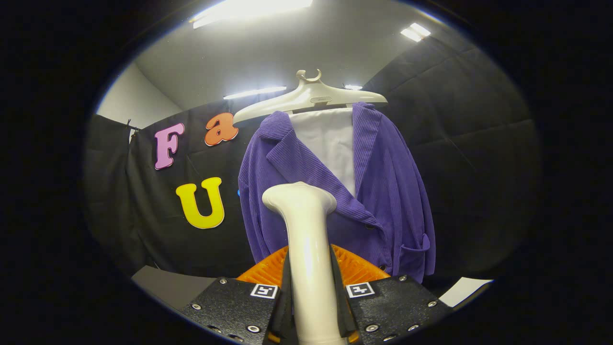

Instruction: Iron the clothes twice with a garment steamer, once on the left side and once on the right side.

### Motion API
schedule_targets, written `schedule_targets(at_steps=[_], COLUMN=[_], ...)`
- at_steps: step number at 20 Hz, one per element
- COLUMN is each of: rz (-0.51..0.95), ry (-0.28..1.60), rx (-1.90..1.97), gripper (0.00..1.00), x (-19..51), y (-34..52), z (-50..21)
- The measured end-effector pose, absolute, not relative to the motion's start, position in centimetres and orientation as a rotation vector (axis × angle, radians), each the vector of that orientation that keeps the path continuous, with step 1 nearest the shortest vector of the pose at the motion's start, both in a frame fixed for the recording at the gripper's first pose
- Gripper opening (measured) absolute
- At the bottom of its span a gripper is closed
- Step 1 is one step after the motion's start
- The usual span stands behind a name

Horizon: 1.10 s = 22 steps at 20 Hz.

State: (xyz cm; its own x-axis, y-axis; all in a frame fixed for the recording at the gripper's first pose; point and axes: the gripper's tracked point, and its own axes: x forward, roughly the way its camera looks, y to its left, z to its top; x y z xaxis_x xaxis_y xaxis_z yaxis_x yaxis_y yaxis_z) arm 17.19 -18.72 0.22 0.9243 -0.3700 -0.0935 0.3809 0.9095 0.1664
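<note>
Gripper (pixel 313 306) fingers were clamped on the handle of one glossy white plastic garment steamer (pixel 304 239), one finger pressing each side, so the steamer rose straight ahead with its flared head against the lower front of the garment. One purple corduroy jacket (pixel 383 191) hung beyond the fingers on one white plastic hanger (pixel 311 96), with a white panel (pixel 330 143) showing in its open neck. The steamer head sat on one front panel, near the lapel and the closure, so a first pass seemed to be in hand. Next, I judged, the head needed to travel along that panel while staying on the fabric, then shift across for the other side.
</note>
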Motion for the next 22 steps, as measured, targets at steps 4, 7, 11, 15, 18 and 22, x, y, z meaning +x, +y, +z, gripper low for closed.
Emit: schedule_targets(at_steps=[4, 7, 11, 15, 18, 22], rz=[-0.393, -0.415, -0.410, -0.416, -0.421, -0.425], ry=[0.080, 0.139, 0.162, 0.197, 0.229, 0.277], rx=[0.204, 0.200, 0.243, 0.249, 0.236, 0.255], gripper=[0.37, 0.37, 0.37, 0.38, 0.37, 0.37], x=[16.7, 16.3, 15.6, 15.1, 14.9, 14.0], y=[-18.9, -19.1, -19.1, -18.7, -18.6, -17.9], z=[-1.6, -4.5, -7.1, -9.7, -11.7, -14.5])
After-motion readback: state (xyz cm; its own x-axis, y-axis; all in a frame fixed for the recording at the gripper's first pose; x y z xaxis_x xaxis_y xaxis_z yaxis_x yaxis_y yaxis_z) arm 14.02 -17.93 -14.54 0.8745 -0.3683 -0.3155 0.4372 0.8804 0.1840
